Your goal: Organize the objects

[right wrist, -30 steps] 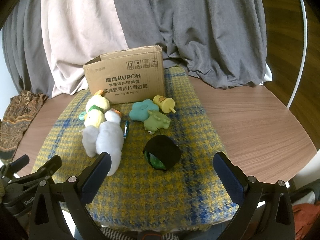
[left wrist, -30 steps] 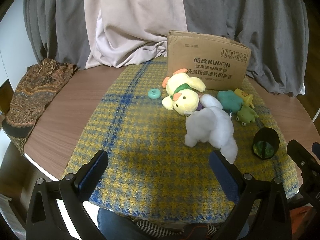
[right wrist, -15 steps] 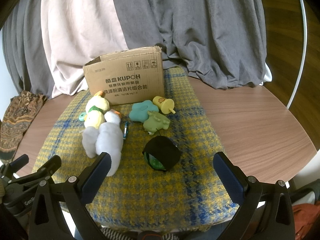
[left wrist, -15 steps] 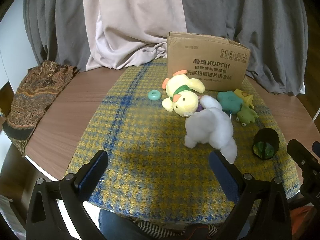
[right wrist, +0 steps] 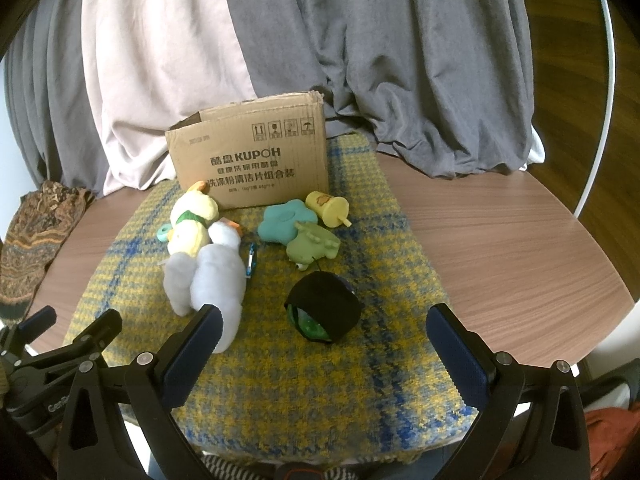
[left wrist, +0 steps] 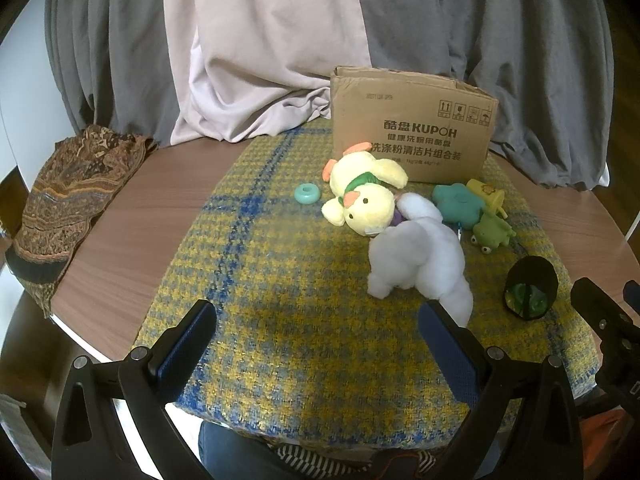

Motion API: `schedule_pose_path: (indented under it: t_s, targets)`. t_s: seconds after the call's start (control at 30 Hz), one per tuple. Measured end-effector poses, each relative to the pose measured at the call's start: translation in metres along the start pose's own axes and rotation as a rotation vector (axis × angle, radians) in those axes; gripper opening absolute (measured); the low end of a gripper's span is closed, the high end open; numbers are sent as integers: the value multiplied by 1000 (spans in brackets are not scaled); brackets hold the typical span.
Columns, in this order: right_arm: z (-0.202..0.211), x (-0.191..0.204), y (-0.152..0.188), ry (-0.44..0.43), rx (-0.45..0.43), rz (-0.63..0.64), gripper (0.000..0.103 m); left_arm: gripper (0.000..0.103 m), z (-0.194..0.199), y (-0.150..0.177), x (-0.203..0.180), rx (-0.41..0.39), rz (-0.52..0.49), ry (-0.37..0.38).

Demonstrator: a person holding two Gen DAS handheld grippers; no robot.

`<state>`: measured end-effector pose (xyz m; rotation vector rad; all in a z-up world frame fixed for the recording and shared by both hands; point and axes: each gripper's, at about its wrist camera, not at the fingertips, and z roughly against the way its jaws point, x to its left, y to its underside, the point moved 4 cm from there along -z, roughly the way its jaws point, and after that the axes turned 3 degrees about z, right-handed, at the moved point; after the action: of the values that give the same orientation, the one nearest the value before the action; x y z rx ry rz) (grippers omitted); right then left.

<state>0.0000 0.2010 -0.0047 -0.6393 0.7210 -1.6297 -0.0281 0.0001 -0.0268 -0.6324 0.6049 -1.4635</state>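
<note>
Toys lie on a yellow-blue checked cloth (left wrist: 256,280) before a brown KUPOH cardboard box (left wrist: 412,136), also in the right wrist view (right wrist: 256,160). There is a yellow plush duck (left wrist: 364,196), a white plush toy (left wrist: 420,268) (right wrist: 212,276), a teal ring (left wrist: 307,193), a teal star (left wrist: 456,202) (right wrist: 284,220), a yellow toy cup (left wrist: 486,194) (right wrist: 328,208), a green frog (left wrist: 490,232) (right wrist: 312,246) and a black-and-green ball (left wrist: 530,292) (right wrist: 324,306). My left gripper (left wrist: 316,336) is open and empty at the cloth's near edge. My right gripper (right wrist: 320,344) is open and empty, just short of the ball.
The round wooden table (right wrist: 500,240) has a patterned brown cloth (left wrist: 68,200) draped over its left edge. Grey and pink curtains (left wrist: 280,40) hang behind the box. The other gripper shows at each view's side edge.
Both views have barely shifted. Nothing on the cloth has moved and both grippers stay open.
</note>
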Motion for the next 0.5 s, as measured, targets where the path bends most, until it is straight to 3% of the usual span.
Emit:
schedule_pose_path:
  t_s: [0.5]
  targets:
    - [-2, 0, 3, 1, 0, 0, 102, 103, -2, 2, -1, 2, -2, 5]
